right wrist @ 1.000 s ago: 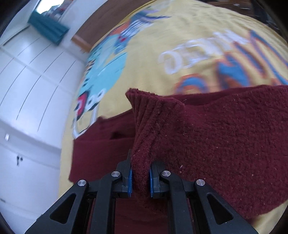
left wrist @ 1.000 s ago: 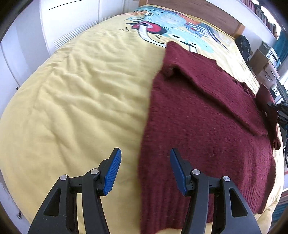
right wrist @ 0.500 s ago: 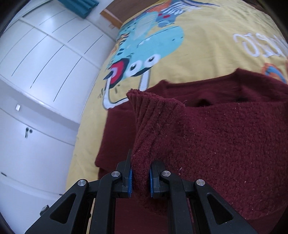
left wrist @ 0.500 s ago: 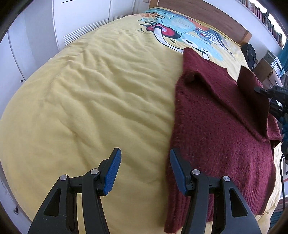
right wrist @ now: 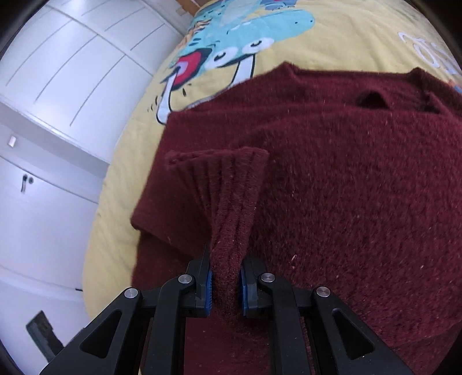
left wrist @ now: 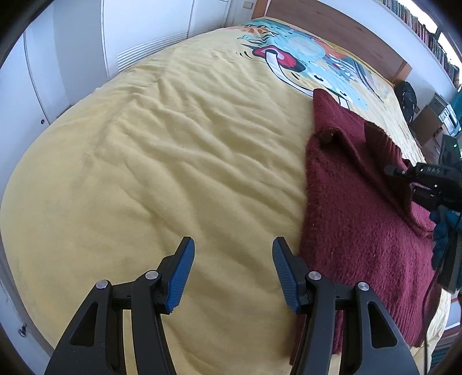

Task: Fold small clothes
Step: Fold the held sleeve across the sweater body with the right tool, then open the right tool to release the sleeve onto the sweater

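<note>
A dark red knitted sweater (left wrist: 355,207) lies on a yellow bedspread (left wrist: 173,161), its left sleeve folded across the body. My left gripper (left wrist: 231,274) is open and empty, hovering over the bare bedspread just left of the sweater's edge. My right gripper (right wrist: 225,284) is shut on the ribbed cuff (right wrist: 228,196) of the other sleeve and holds it over the sweater's body (right wrist: 361,187). The right gripper also shows in the left wrist view (left wrist: 427,178) at the far right edge.
White wardrobe doors (right wrist: 57,86) stand beside the bed. A wooden headboard (left wrist: 332,26) is at the far end. A cartoon print (left wrist: 303,54) covers the bedspread's far part. Boxes and a dark bag (left wrist: 407,95) sit beyond the bed's right side.
My right gripper has carried the sleeve cuff across over the sweater's body. My left gripper has shifted left, off the sweater and over the bare bedspread, staying open.
</note>
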The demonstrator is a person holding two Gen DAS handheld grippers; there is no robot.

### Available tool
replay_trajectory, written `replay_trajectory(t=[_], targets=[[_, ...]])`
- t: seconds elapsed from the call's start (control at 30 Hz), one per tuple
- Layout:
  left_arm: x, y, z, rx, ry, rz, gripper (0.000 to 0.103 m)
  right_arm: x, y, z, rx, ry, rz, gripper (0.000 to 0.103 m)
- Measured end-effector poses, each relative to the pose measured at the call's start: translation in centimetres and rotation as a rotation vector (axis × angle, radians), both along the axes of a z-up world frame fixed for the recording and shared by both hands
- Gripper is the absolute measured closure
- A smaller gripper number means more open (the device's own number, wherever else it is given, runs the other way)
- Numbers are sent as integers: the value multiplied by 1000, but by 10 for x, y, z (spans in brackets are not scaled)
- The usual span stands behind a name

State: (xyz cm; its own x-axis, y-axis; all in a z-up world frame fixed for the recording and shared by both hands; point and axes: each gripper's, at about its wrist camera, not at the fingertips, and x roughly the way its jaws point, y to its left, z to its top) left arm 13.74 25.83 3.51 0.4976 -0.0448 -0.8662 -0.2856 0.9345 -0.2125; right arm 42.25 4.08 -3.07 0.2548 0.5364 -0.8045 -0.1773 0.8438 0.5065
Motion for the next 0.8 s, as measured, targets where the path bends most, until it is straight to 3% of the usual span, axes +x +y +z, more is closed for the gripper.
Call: replay_trajectory(t=[0.57, 0.67, 0.8], targets=[[-1, -16, 14, 5, -39, -49, 53, -20, 11, 19, -23, -44, 78, 80], [-2, -17, 15, 10, -42, -54, 53, -19, 9, 22, -83, -84, 68, 72], [-2, -18, 15, 14, -40, -54, 53, -25, 8, 9, -155, -83, 69, 72]])
